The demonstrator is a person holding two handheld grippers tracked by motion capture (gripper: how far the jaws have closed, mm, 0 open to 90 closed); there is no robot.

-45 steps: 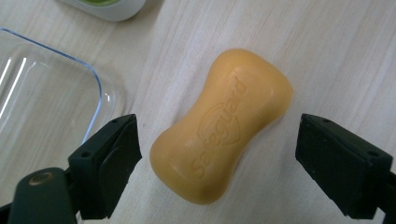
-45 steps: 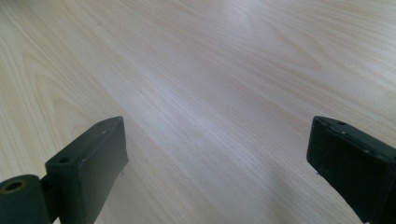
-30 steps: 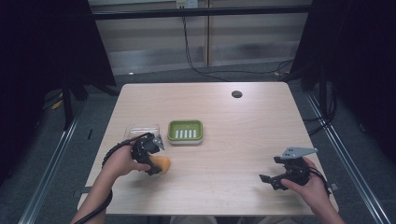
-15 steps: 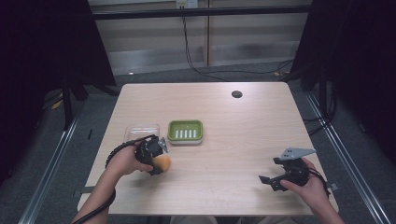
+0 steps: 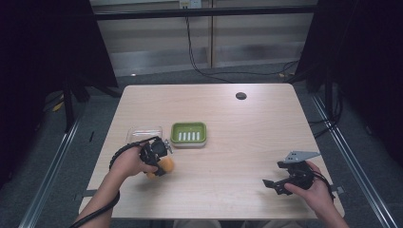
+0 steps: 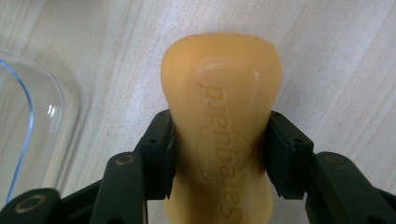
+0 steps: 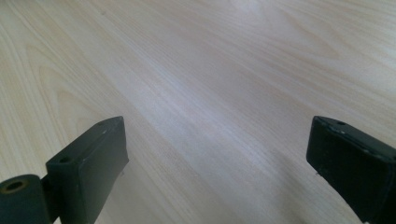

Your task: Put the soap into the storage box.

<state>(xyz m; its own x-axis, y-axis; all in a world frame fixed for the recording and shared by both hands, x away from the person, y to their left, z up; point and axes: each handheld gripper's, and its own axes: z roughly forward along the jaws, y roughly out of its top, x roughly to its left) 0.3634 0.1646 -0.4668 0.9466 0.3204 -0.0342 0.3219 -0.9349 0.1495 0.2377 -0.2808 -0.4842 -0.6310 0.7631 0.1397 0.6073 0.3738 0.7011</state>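
An orange bar of soap (image 6: 222, 116) with embossed lettering sits squeezed between the jaws of my left gripper (image 6: 219, 154). In the high view that left gripper (image 5: 159, 161) holds the soap (image 5: 165, 166) just above the table's front left, slightly in front of a green soap dish (image 5: 188, 133). A clear plastic lid (image 5: 142, 133) lies to the left of the dish; its edge (image 6: 28, 112) curves in beside the soap. My right gripper (image 5: 275, 183) rests low at the front right, jaws wide apart over bare wood (image 7: 215, 112).
A round dark grommet hole (image 5: 241, 96) sits near the table's far edge. Metal rails run along the floor on both sides of the wooden table (image 5: 237, 142). Cables hang behind the far edge.
My left gripper with the soap has shifted slightly right and nearer the front edge. The right gripper has barely moved.
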